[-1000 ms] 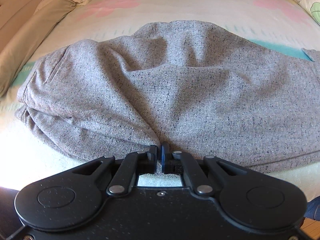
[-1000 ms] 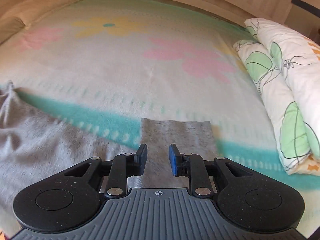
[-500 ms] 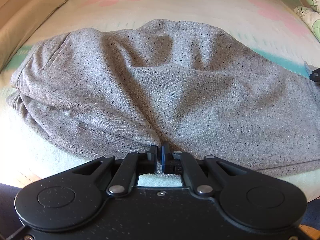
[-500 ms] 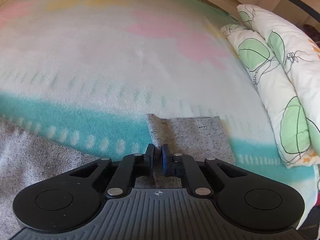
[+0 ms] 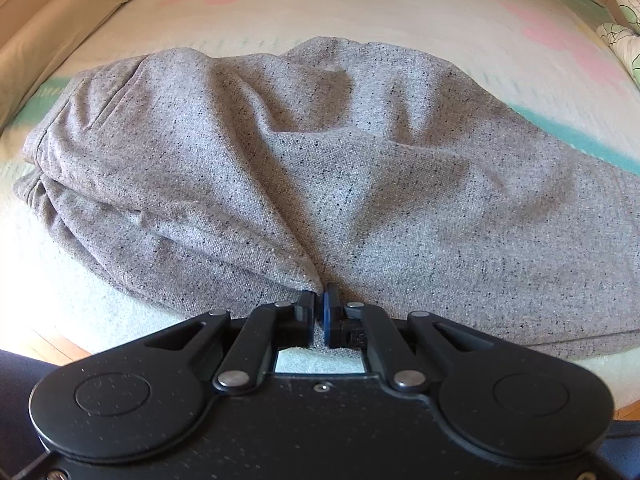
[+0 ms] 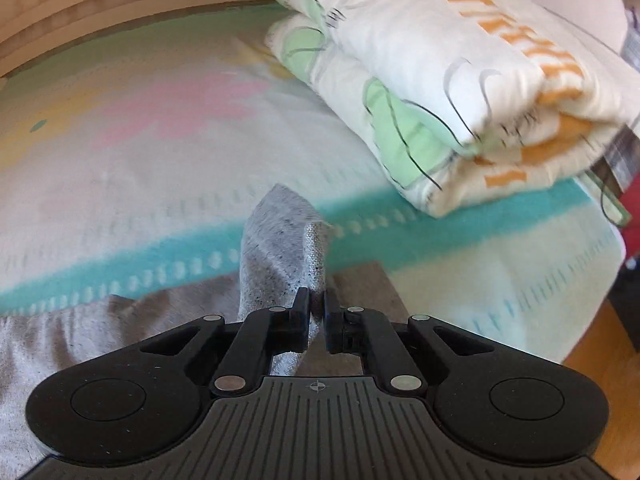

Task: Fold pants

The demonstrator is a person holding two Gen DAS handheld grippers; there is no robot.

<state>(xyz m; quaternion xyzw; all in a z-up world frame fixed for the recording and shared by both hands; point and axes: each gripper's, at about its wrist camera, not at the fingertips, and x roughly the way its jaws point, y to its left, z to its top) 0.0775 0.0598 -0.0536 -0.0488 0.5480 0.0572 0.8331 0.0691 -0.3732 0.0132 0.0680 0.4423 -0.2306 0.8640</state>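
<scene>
Right tool (image 6: 317, 322) just clenched on hem of pants (image 6: 280, 248), now lifted off bed (image 6: 160, 184). Left tool (image 5: 319, 316) clamped on near edge. Ready for folding over.

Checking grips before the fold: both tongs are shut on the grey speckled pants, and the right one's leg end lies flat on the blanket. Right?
Not quite. The right tongs hold the grey speckled pants leg end lifted off the flowered blanket, per the right wrist view.
</scene>
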